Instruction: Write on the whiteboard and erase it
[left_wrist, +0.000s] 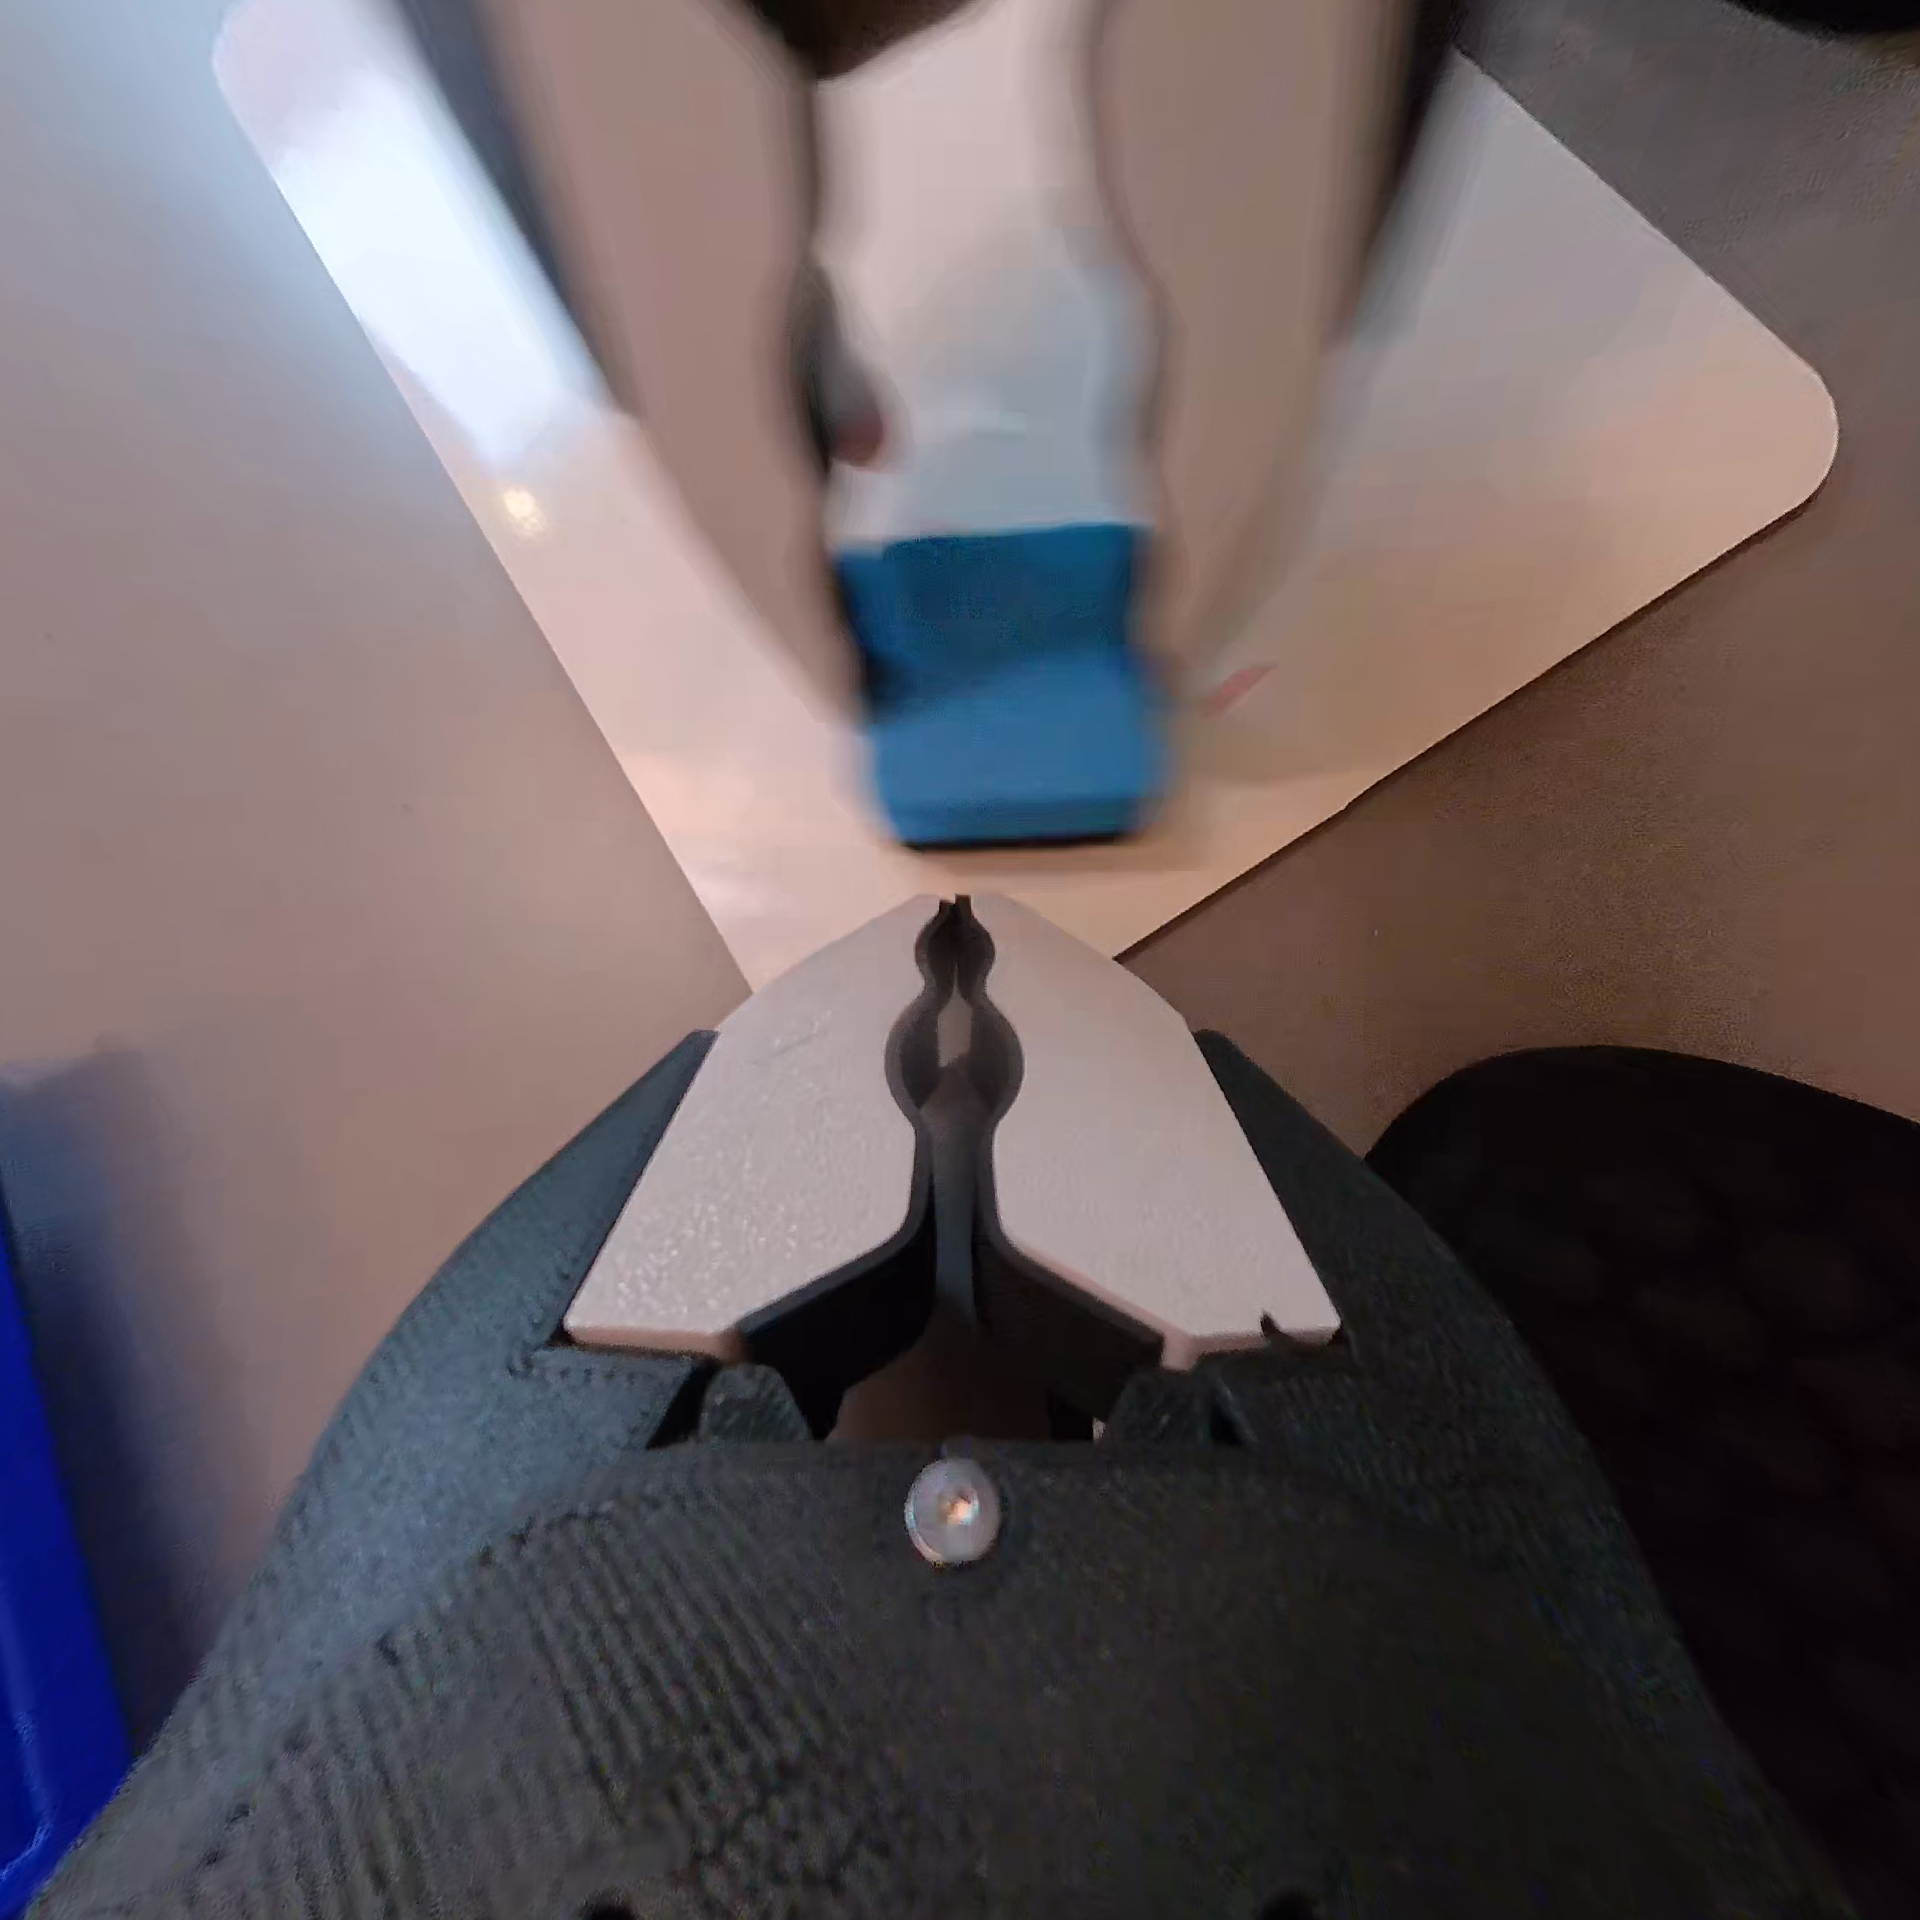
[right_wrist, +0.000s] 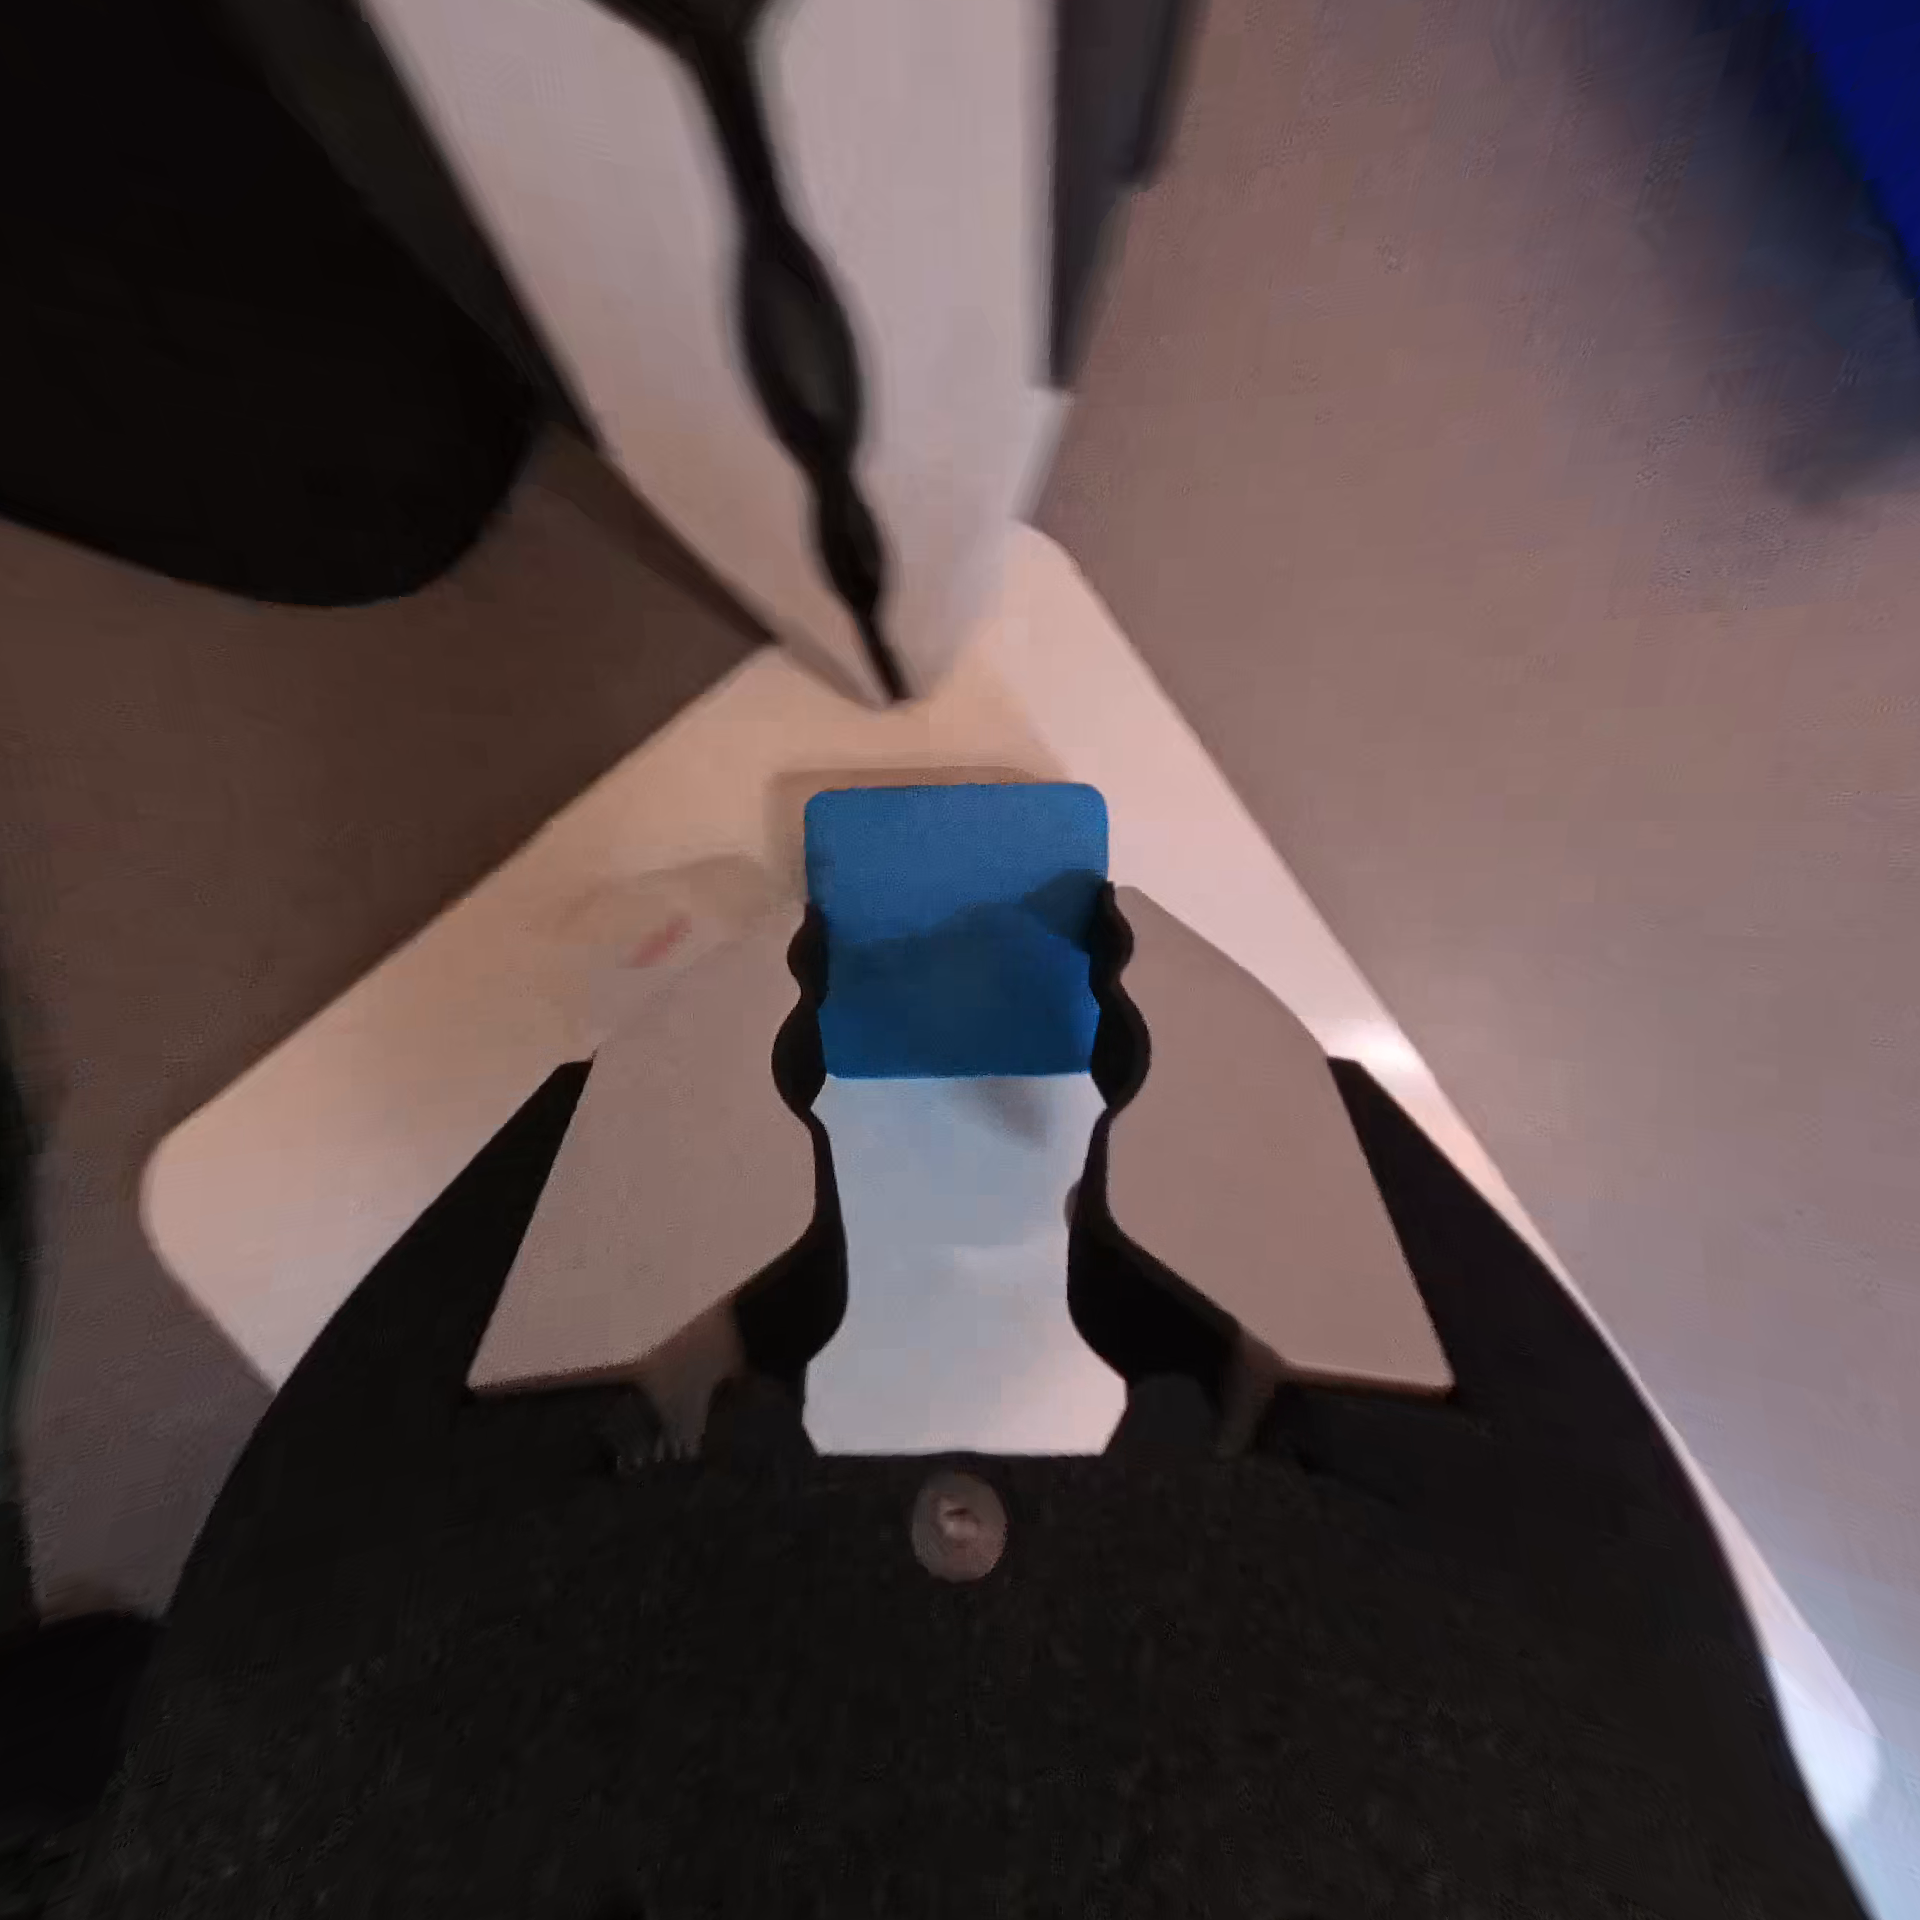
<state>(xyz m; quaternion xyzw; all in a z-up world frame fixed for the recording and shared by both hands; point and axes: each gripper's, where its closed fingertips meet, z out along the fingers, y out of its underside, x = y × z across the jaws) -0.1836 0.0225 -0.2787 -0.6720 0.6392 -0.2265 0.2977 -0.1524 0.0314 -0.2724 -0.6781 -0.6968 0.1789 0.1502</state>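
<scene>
Blue felt of the eraser (right_wrist: 956, 883), clamped in the right tongs (right_wrist: 956, 987), lies on the whiteboard (right_wrist: 416, 1143) near its corner. Keep it flat and sweep toward the faint red mark (right_wrist: 655, 940); the clenched, empty left tongs (left_wrist: 958, 909) pin that corner.

Grey-brown table (left_wrist: 260, 623) under a white whiteboard (left_wrist: 1507, 364) (round-cornered, lying flat)

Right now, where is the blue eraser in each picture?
Left wrist view: the eraser sits in the middle, blurry, on the whiteboard, just past the shut left gripper.
Right wrist view: the eraser sits in the middle, held by the right gripper.
Shared landmark: a faint red smudge on the board beside the eraser.
</scene>
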